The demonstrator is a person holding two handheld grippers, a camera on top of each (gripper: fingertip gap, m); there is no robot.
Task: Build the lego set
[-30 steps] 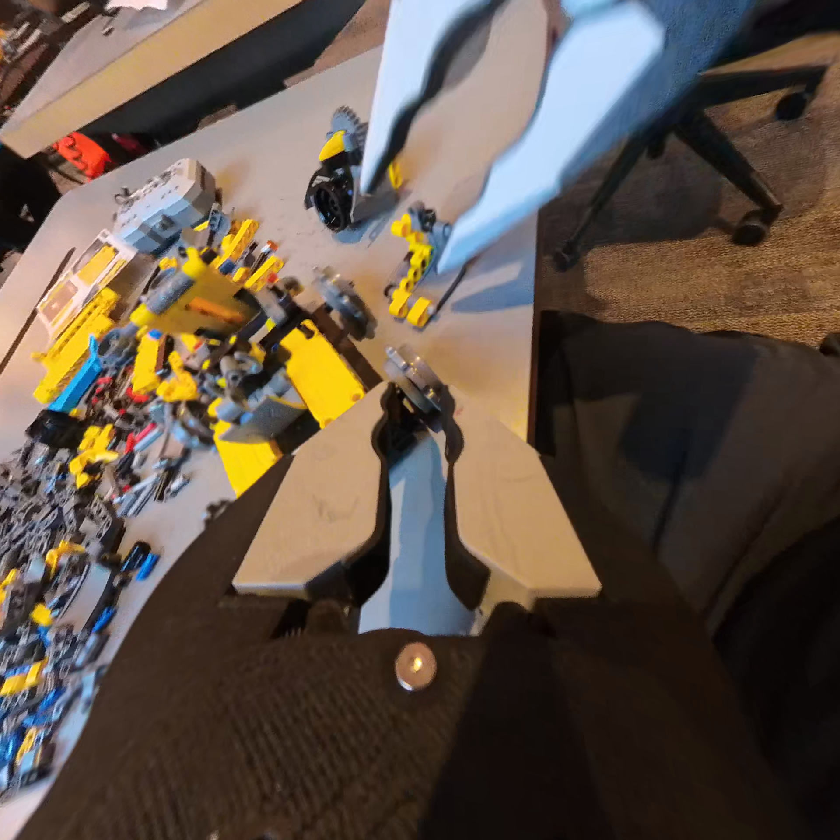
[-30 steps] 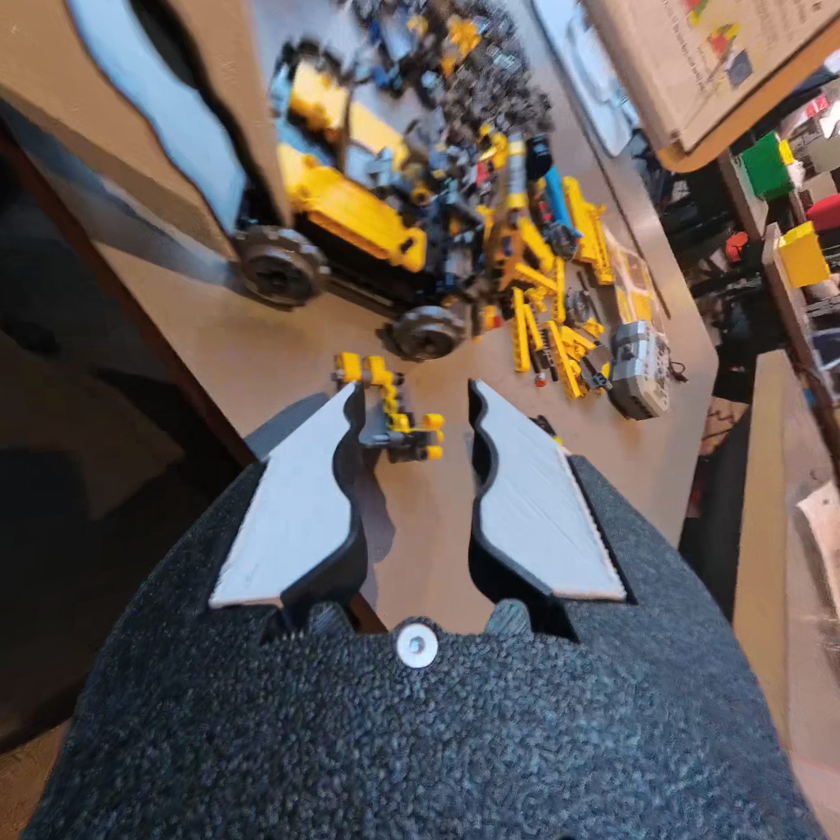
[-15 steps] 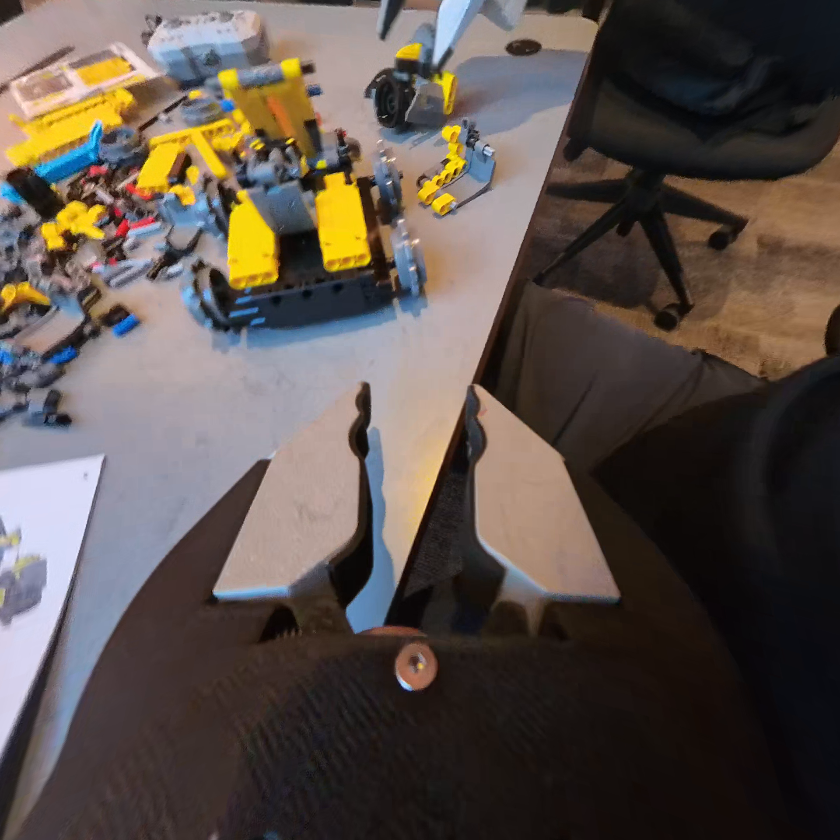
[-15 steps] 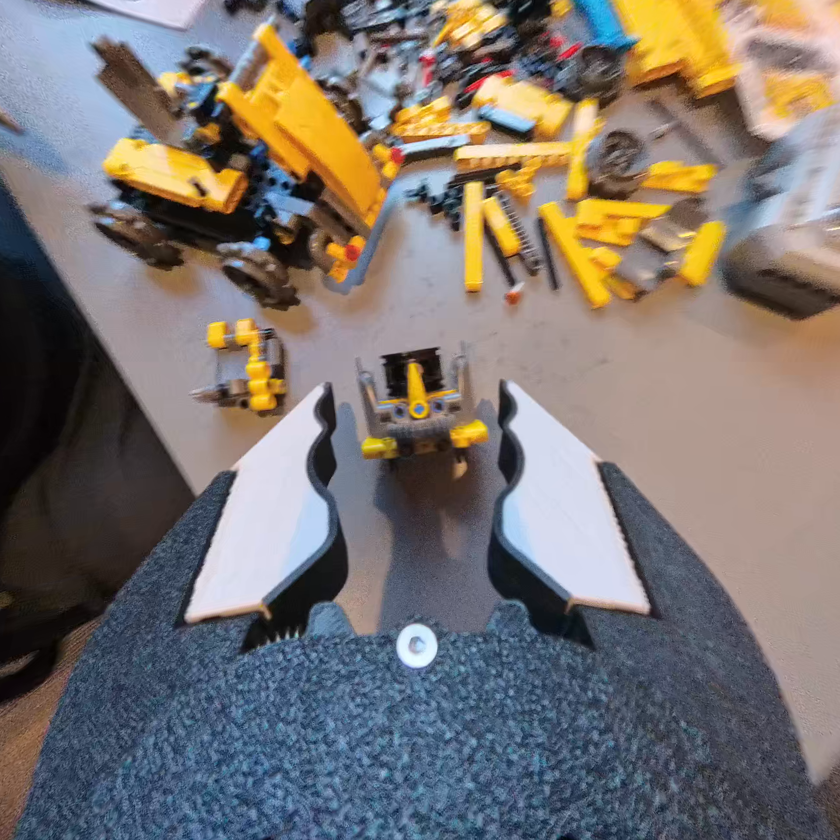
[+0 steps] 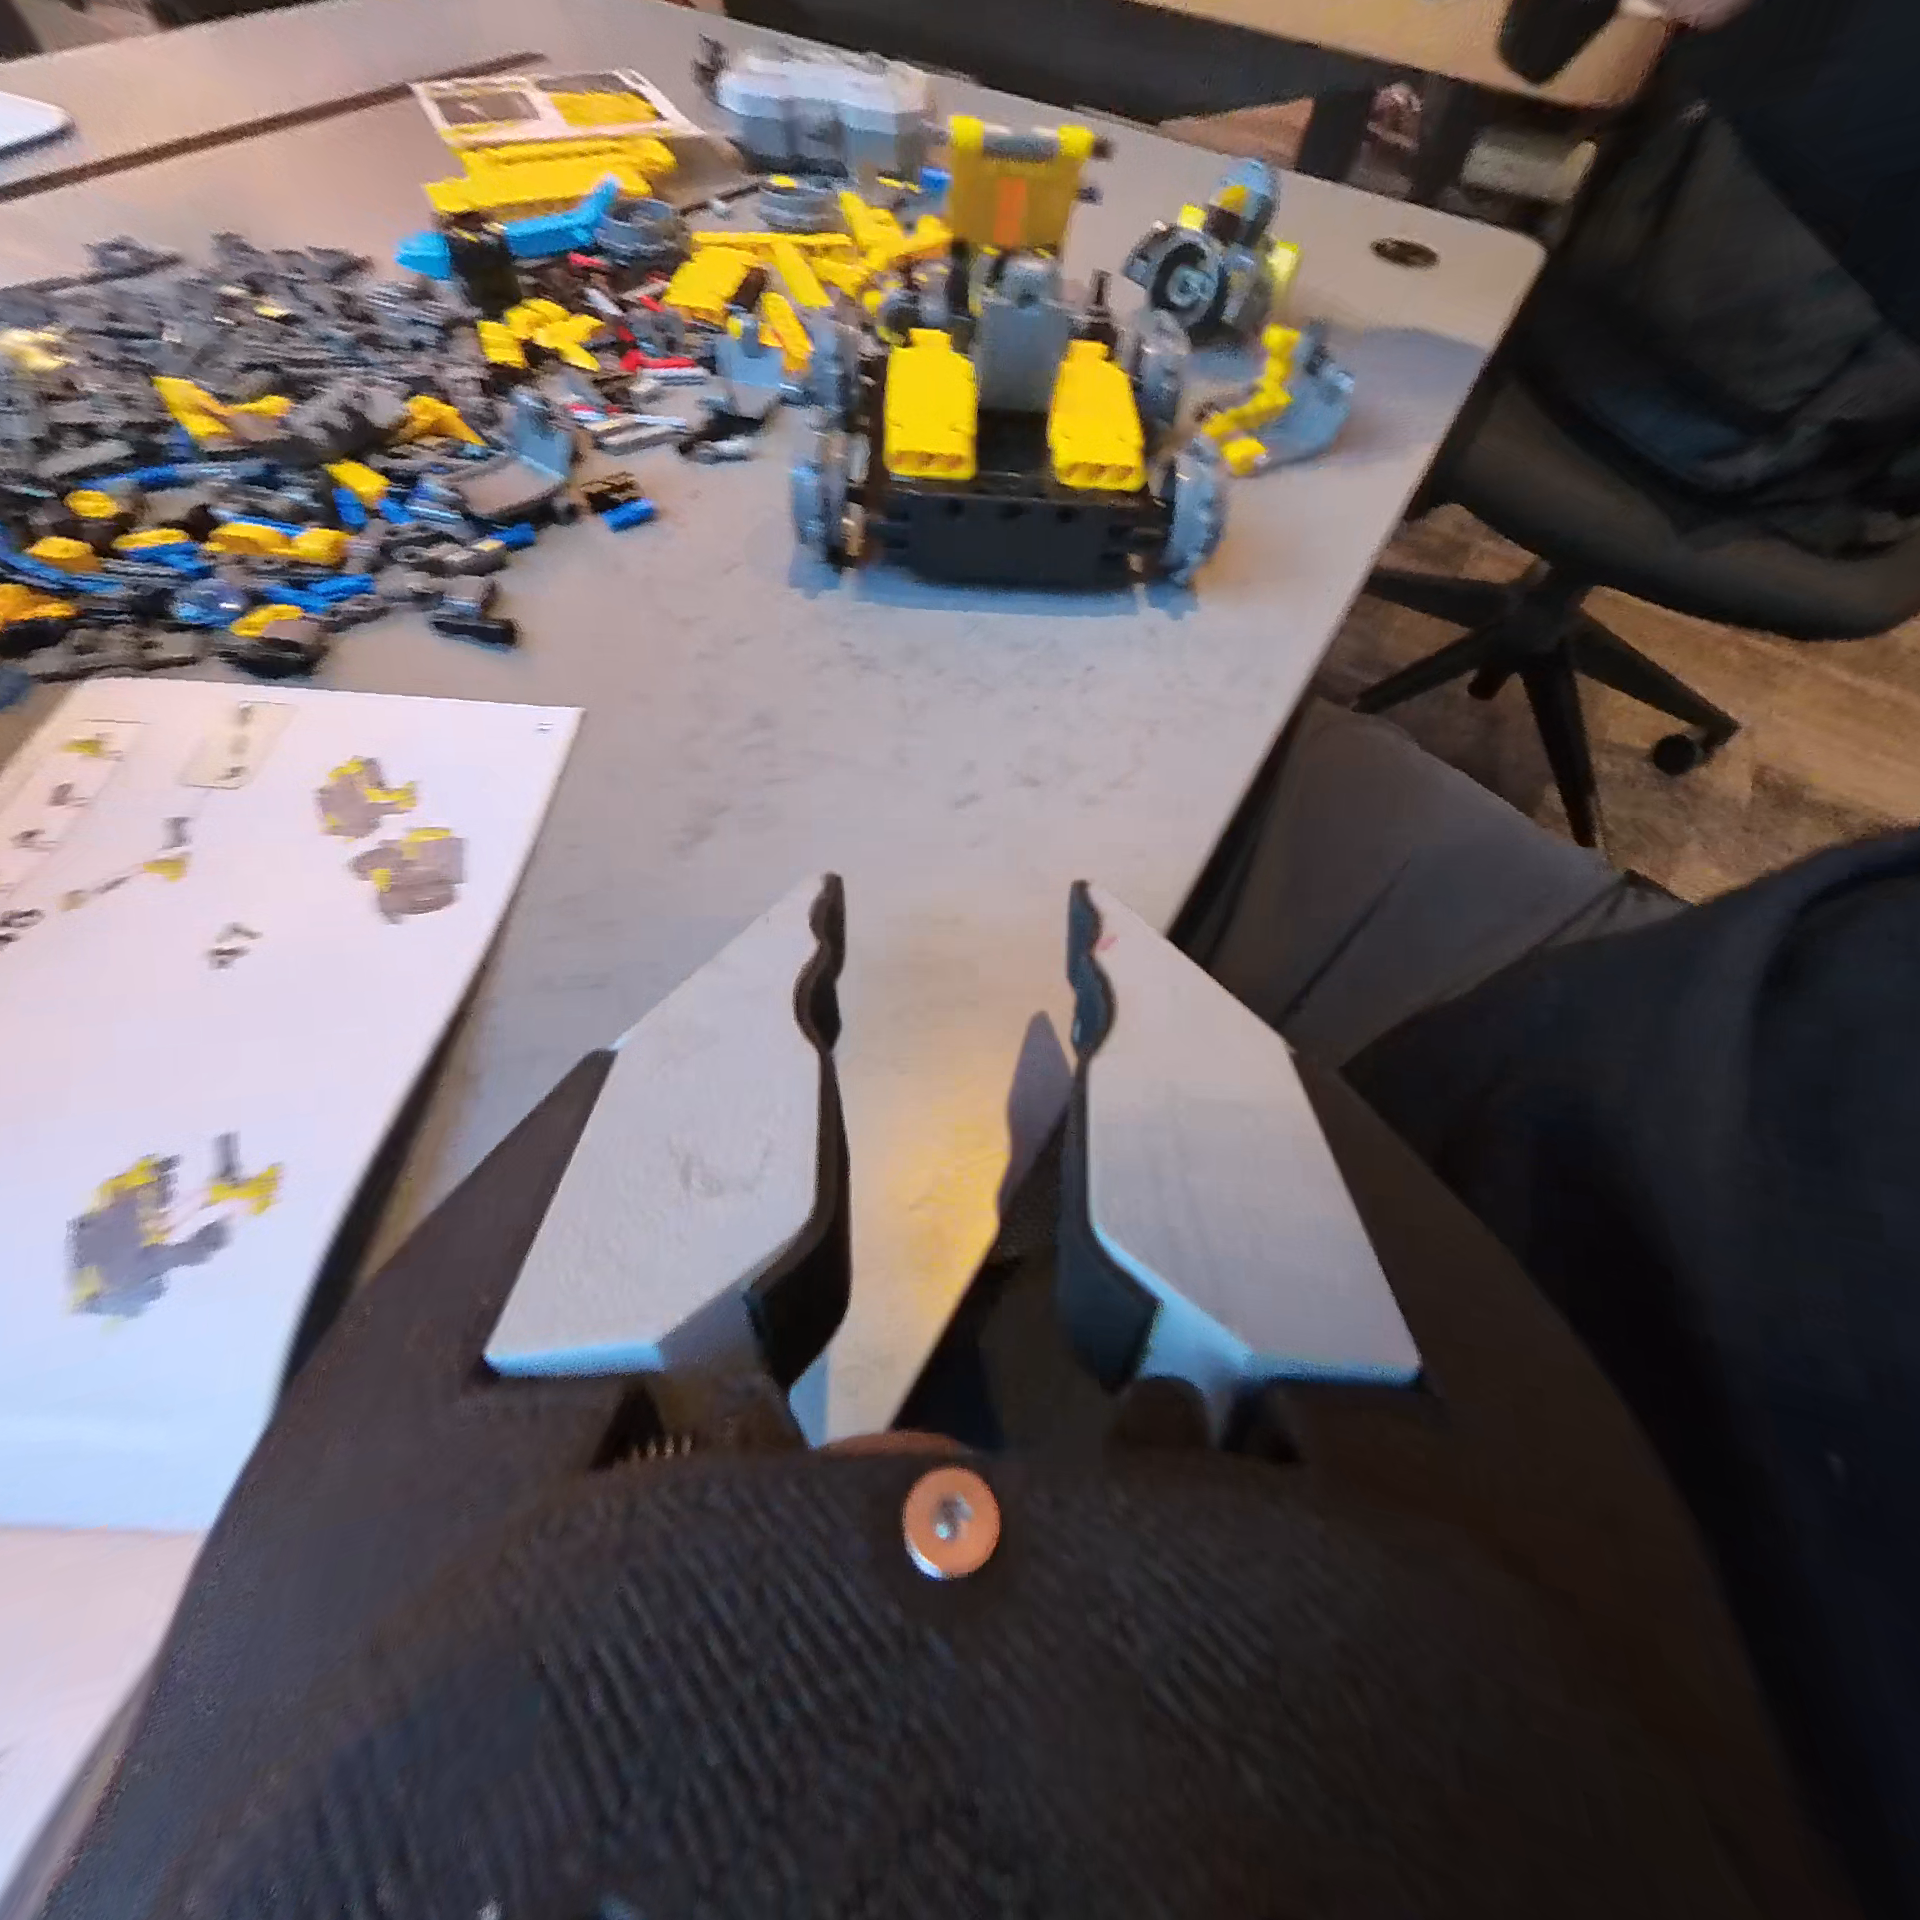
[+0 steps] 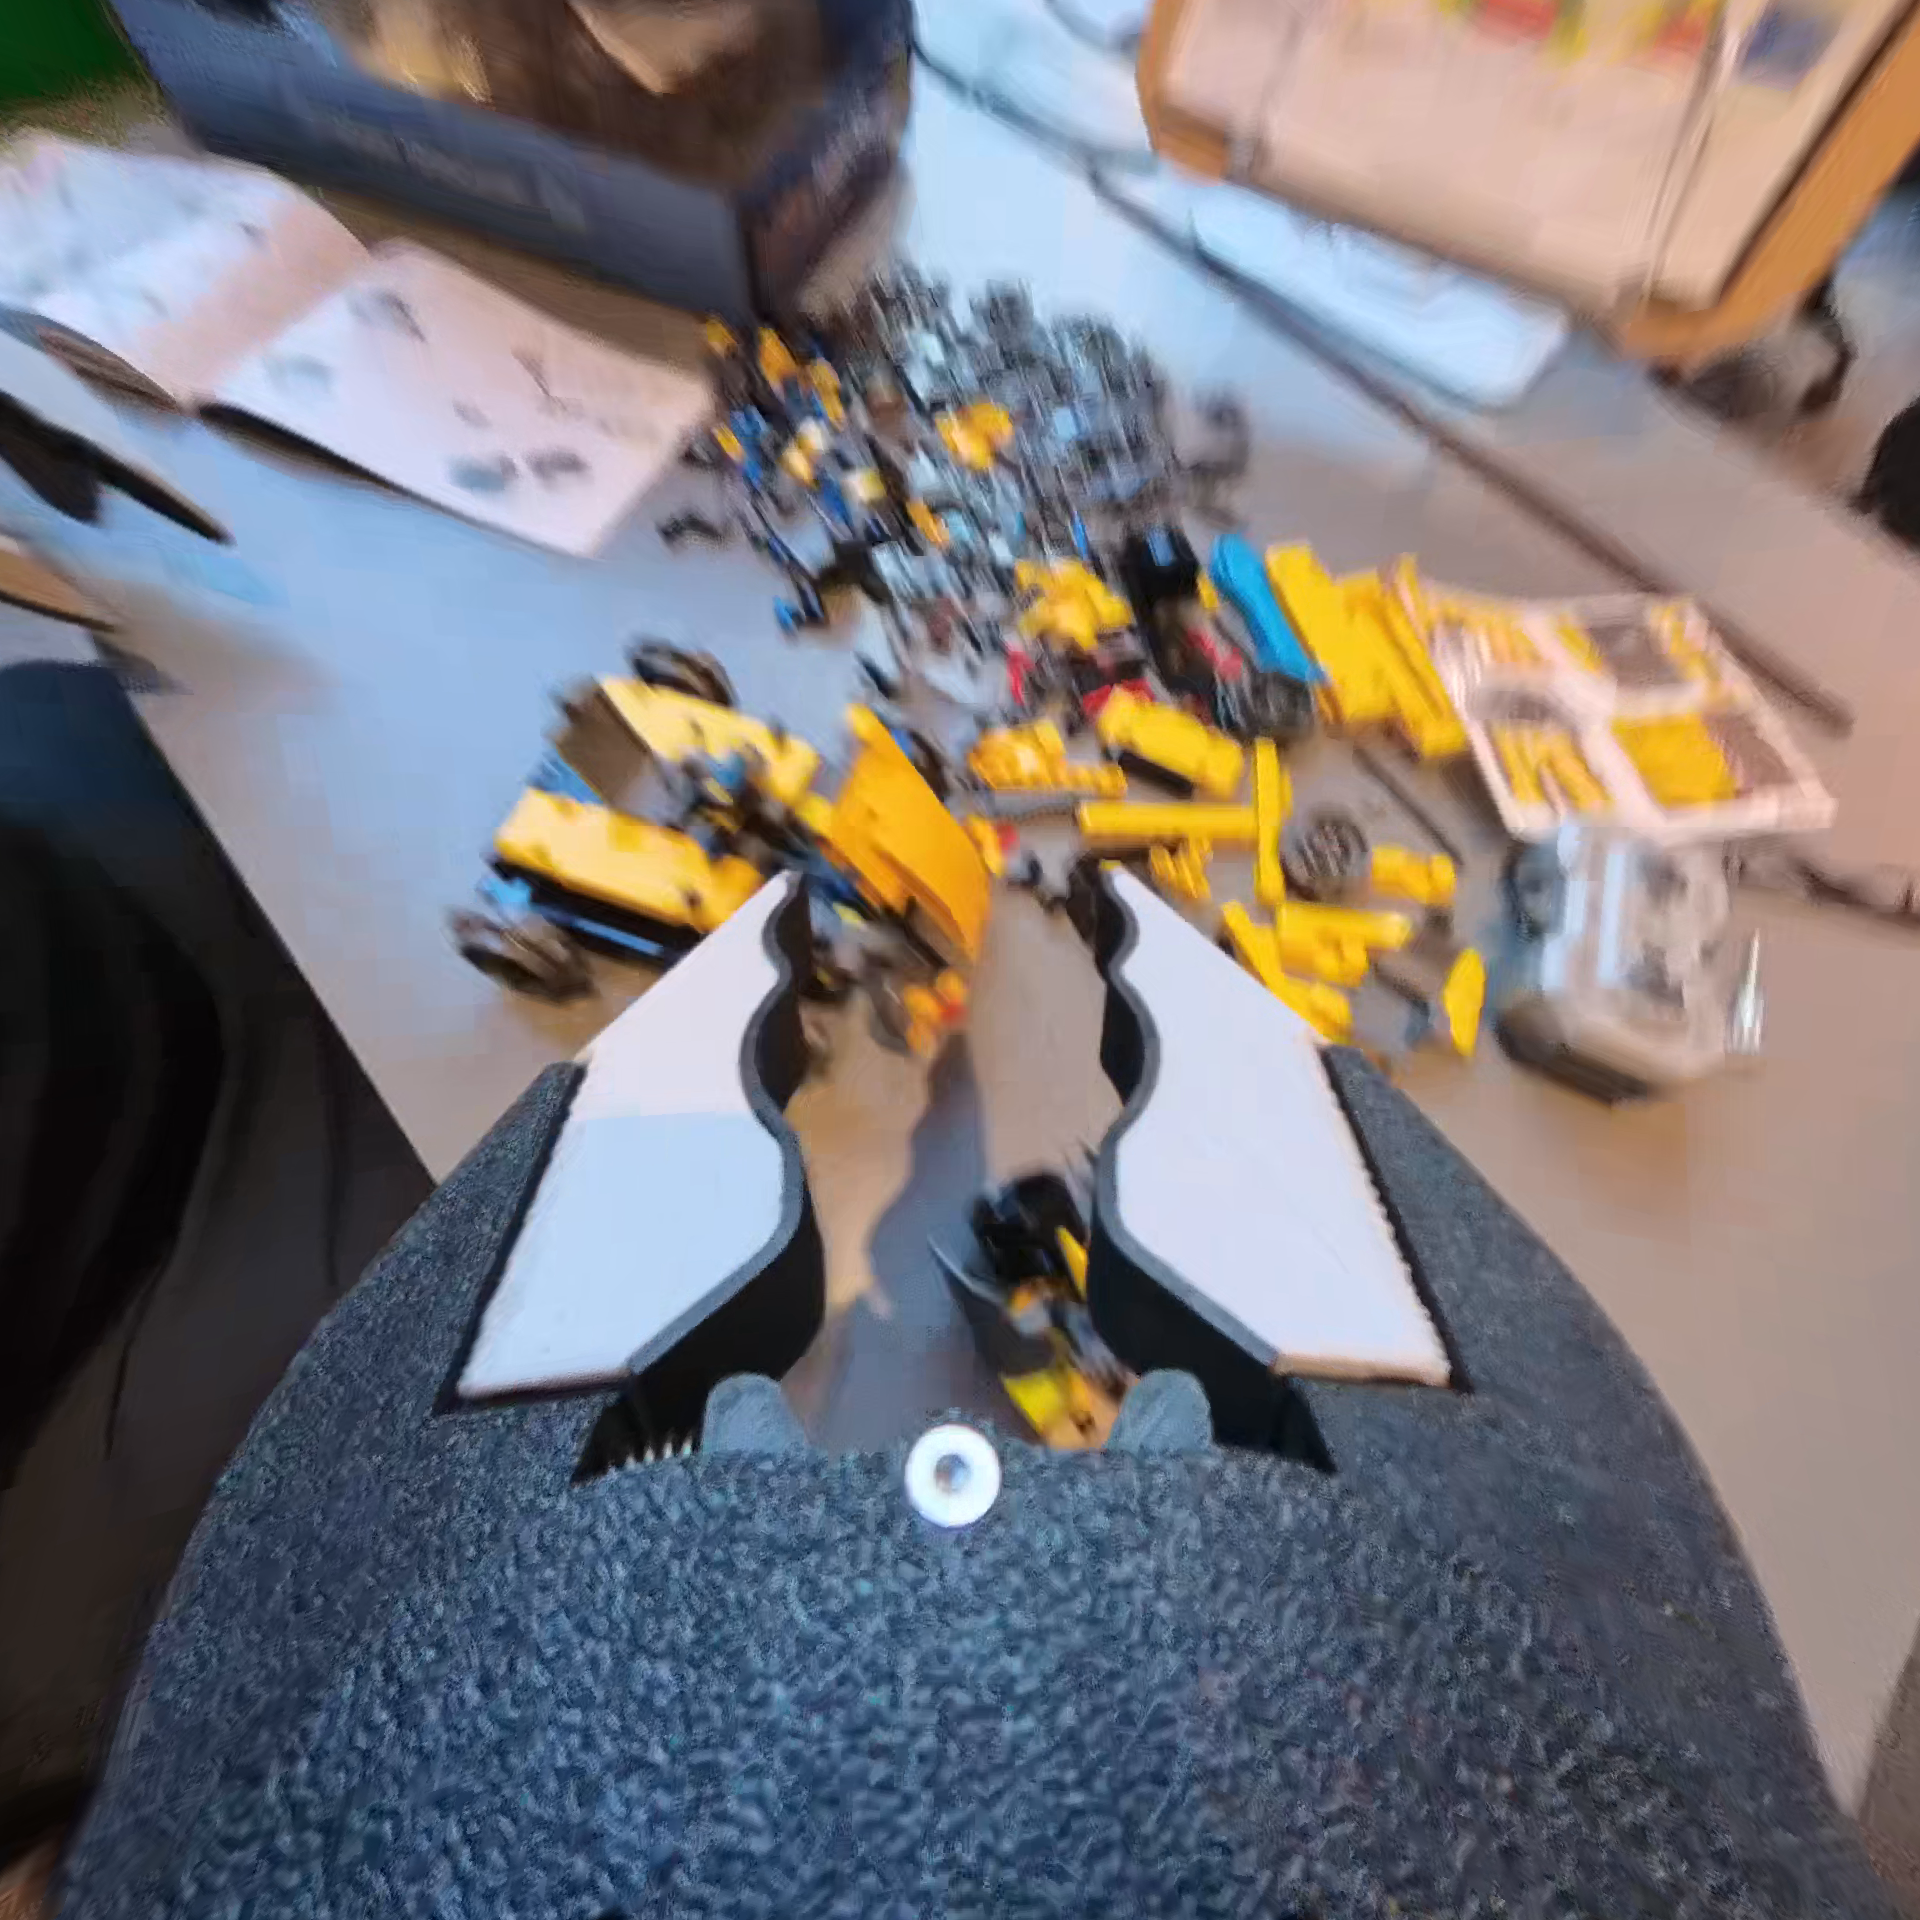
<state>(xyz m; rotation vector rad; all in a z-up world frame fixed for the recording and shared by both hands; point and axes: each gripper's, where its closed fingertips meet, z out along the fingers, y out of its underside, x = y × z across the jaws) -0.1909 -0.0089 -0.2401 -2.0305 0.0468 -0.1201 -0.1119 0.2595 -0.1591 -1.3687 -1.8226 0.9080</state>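
Note:
A yellow and black brick vehicle [image 5: 997,447] stands on the grey table [image 5: 883,748], and it also shows blurred in the right wrist view [image 6: 727,831]. My left gripper [image 5: 953,888] is open and empty, low over bare table near the front edge, well short of the vehicle. My right gripper [image 6: 951,894] is open. A small black and yellow assembly [image 6: 1029,1299] lies on the table between its finger bases, close to the right finger. The same assembly [image 5: 1210,265] stands right of the vehicle, with a small yellow and grey piece [image 5: 1273,405] beside it.
A wide pile of loose grey, blue and yellow parts [image 5: 260,447] covers the left. A white instruction sheet [image 5: 208,935] lies front left. A grey block [image 5: 821,104] sits at the back. A dark box [image 6: 520,135], an office chair [image 5: 1662,468] and a person's leg [image 5: 1403,883] are near. The grippers' ends are close to 30 centimeters from one another.
My left gripper let go of the vehicle's grey wheel, drew back toward the table edge and opened. My right gripper moved from the yellow and grey piece to over the small assembly.

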